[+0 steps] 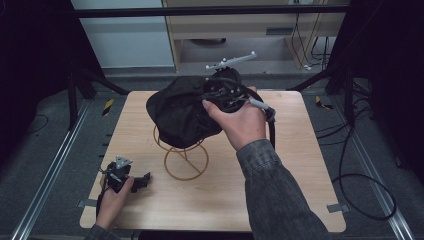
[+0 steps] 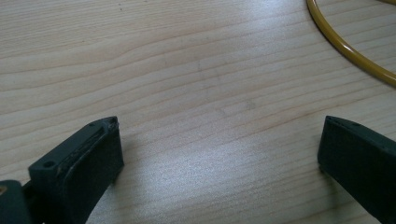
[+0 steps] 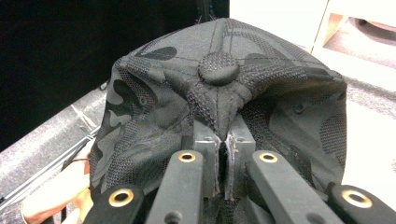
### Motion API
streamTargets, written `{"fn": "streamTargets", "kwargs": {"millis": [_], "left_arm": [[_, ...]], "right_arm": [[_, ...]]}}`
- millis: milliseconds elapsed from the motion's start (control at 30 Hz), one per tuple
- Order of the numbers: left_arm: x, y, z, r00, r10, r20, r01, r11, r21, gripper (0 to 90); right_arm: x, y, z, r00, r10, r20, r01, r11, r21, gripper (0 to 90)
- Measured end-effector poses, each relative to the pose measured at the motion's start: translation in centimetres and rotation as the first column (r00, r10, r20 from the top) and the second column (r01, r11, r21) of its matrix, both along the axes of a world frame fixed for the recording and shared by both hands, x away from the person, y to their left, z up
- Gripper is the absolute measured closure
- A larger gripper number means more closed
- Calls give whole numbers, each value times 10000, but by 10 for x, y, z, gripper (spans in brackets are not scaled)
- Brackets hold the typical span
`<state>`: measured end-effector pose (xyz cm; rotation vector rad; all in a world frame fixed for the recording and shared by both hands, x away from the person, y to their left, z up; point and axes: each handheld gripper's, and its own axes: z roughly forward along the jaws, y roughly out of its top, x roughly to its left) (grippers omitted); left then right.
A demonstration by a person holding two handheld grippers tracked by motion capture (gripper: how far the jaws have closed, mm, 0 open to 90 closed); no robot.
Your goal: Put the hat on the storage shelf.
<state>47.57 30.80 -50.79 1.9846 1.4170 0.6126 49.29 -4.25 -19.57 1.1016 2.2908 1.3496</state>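
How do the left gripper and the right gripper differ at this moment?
The left gripper is low at the table's near left corner; the right gripper is raised at the black cap on the yellow wire stand. The left jaws are wide open, holding nothing; the right jaws are shut, pinching cap fabric. A hand holds each.

Cap [image 3: 219,93] is black with a dark tonal camo pattern and mesh-textured panels. Wire stand [image 1: 183,150] is mustard yellow; table [image 1: 280,175] is light wood grain. Both grippers black, right gripper [image 3: 223,158] with brass-coloured rivets; sleeve [image 1: 280,190] grey.
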Motion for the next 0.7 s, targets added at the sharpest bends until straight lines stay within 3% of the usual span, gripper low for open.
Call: {"fn": "streamTargets", "kwargs": {"millis": [367, 700], "left_arm": [[0, 0, 0, 10000, 20, -1, -20, 10000, -6, 0], [0, 0, 0, 10000, 25, 9, -25, 10000, -6, 0]], "right_arm": [[-2, 3, -4, 9997, 220, 41, -221, 9994, 268, 860], [6, 10, -25, 9992, 302, -260, -297, 9994, 203, 858]]}}
